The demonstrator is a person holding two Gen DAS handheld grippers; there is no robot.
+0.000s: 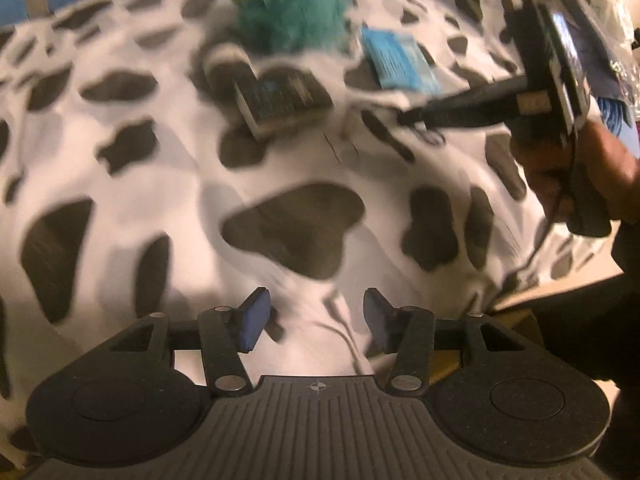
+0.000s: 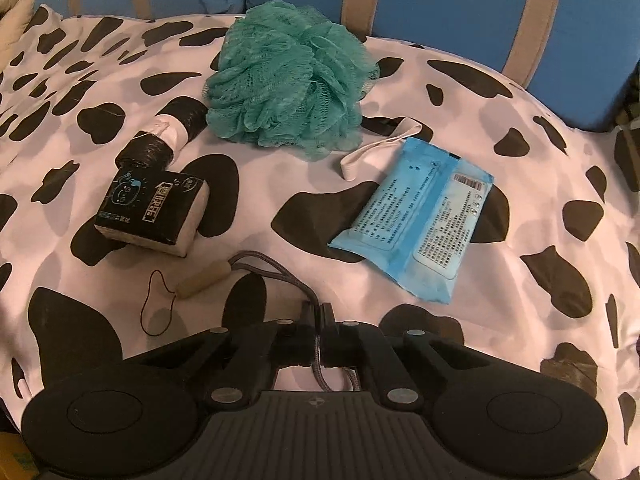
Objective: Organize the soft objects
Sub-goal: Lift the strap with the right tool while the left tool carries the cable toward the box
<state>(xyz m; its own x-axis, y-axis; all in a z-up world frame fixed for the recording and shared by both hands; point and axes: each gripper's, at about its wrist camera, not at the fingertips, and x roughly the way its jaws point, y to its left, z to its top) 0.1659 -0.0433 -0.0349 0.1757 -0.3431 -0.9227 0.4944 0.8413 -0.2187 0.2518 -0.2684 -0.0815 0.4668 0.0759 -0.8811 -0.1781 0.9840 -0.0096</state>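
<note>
A teal mesh bath pouf [image 2: 292,76] lies at the back of a cow-print cloth [image 2: 540,200]. A black tissue pack [image 2: 154,210] and a black roll with a pink band [image 2: 172,130] lie at left. A blue wet-wipes pack [image 2: 420,224] lies at right, a pink strap [image 2: 376,148] beside it. My right gripper [image 2: 319,316] is shut on a grey braided cord [image 2: 280,270] that ends in a beige cork-like piece [image 2: 202,282]. My left gripper [image 1: 316,318] is open and empty over the cloth [image 1: 120,168]. In the blurred left wrist view the pouf [image 1: 292,4], tissue pack [image 1: 280,100] and wipes pack [image 1: 396,60] show.
A thin black elastic loop [image 2: 156,304] lies by the cork piece. Blue cushions with tan stripes [image 2: 460,4] stand behind the cloth. The right gripper and the hand holding it [image 1: 560,92] show at the right of the left wrist view.
</note>
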